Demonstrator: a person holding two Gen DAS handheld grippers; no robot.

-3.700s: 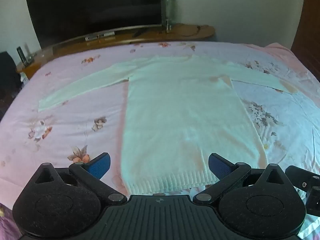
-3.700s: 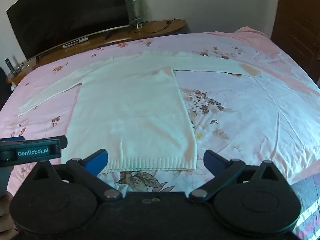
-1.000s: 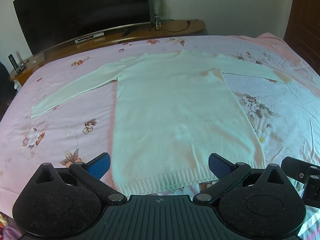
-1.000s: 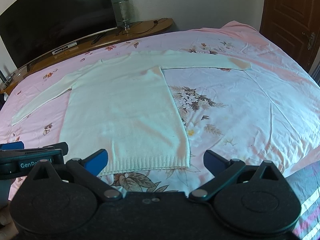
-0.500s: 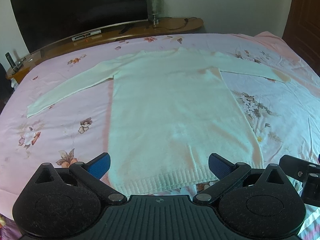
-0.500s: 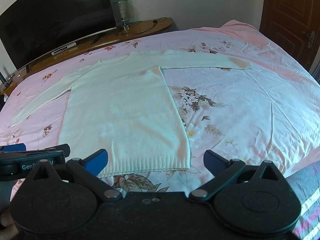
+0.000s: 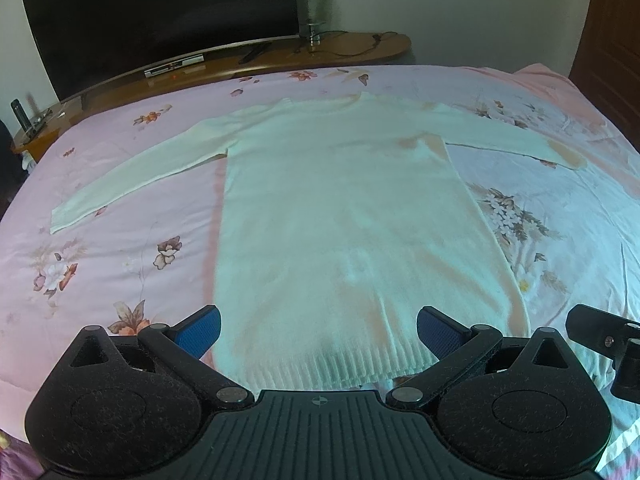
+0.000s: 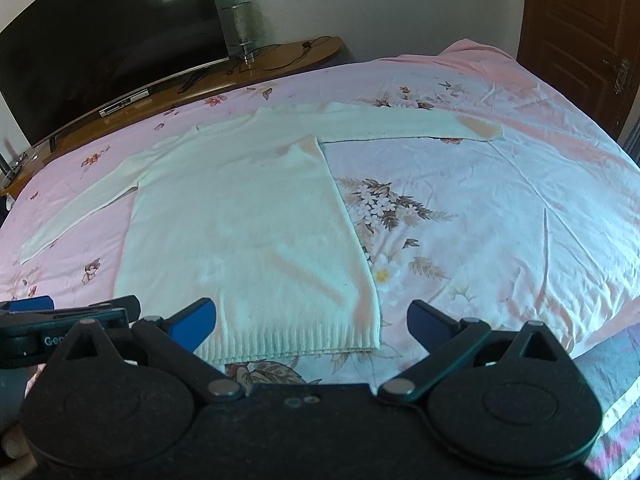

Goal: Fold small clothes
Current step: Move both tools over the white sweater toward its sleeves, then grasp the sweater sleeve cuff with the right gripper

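A pale cream long-sleeved knit sweater [image 7: 344,216] [image 8: 248,216] lies flat on the bed, both sleeves spread out sideways and the ribbed hem nearest me. My left gripper [image 7: 318,330] hovers open just above the hem, its blue pads wide apart with nothing between them. My right gripper [image 8: 312,320] is open too, over the hem's right corner, and holds nothing. The left gripper's body shows at the left edge of the right wrist view, and the right gripper's body at the right edge of the left wrist view.
The bed carries a pink floral sheet [image 7: 100,248] [image 8: 500,216]. Beyond its far edge stands a wooden TV bench [image 7: 360,46] with a large dark TV [image 7: 160,12] and a glass vase [image 7: 311,8]. A brown door [image 8: 576,28] is at the right.
Both grippers have drifted slightly; the sweater sits a little further left in each view. The jaws stay open and the sweater lies untouched.
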